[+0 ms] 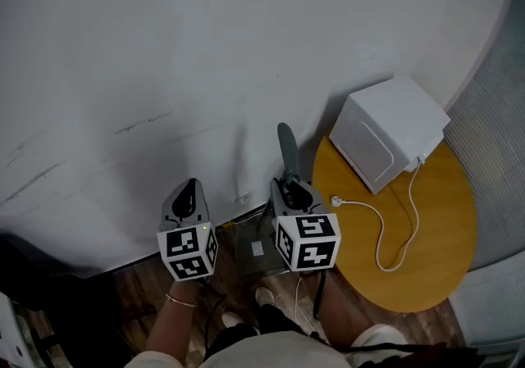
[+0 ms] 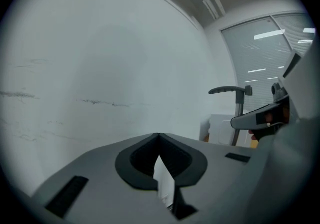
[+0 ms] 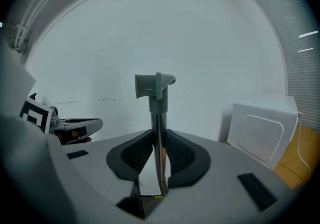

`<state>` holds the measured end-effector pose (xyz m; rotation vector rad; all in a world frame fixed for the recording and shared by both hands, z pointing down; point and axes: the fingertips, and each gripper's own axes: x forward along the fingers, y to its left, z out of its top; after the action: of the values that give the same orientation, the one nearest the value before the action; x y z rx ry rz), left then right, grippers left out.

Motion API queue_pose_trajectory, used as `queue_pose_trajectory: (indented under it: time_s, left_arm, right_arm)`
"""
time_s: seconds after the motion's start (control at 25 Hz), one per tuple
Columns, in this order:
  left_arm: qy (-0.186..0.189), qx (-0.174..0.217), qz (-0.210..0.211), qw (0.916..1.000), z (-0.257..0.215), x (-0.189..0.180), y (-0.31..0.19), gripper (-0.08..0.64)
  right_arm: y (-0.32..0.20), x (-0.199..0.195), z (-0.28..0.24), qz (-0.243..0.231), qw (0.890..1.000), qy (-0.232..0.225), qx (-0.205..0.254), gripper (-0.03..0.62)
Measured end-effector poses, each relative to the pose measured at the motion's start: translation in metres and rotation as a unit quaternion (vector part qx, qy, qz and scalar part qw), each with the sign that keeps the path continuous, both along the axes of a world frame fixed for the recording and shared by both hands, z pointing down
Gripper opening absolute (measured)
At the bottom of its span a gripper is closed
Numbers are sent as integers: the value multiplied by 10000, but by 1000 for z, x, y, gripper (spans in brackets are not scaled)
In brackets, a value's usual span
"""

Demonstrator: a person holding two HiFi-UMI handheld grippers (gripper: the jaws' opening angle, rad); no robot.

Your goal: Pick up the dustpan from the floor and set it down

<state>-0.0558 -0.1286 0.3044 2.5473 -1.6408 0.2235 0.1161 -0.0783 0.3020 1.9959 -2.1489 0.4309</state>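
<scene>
The dustpan's long metal handle (image 3: pixel 158 133) stands upright between the pads of my right gripper (image 3: pixel 159 138), which is shut on it. Its grey top grip (image 1: pixel 287 149) rises just past the jaws, close to the white wall. The grey pan (image 1: pixel 253 253) hangs low between the two marker cubes, above the wooden floor. My left gripper (image 1: pixel 189 192) is level with the right one, to its left, and its jaws meet with nothing in them (image 2: pixel 159 135). The left gripper view also catches the dustpan's grip (image 2: pixel 231 90) and the right gripper (image 2: pixel 260 118) off to the right.
A white box-shaped appliance (image 1: pixel 390 133) sits on a round yellow table (image 1: pixel 447 227) at the right, with a white cable (image 1: pixel 385 231) looped across it. The white wall (image 1: pixel 205 55) is directly ahead. Grey blinds (image 1: pixel 502 104) fill the far right. The person's shoes (image 1: pixel 262 297) are below.
</scene>
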Motion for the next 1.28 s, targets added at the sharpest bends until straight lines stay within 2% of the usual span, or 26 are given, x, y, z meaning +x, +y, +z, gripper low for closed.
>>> queue_pose_trajectory:
  time_s: [0.4, 0.8, 1.28]
  left_arm:
    - [-210, -243, 690, 9971, 41, 28, -13, 15]
    - [-332, -259, 1247, 9913, 60, 46, -30, 15]
    - [-473, -511, 1582, 9849, 87, 71, -58, 15]
  right_arm:
    - [4, 24, 45, 756, 9967, 37, -292, 100]
    - [-2, 42, 63, 1511, 9879, 103, -338, 100]
    - [-22, 60, 98, 1768, 9818, 99, -682, 100]
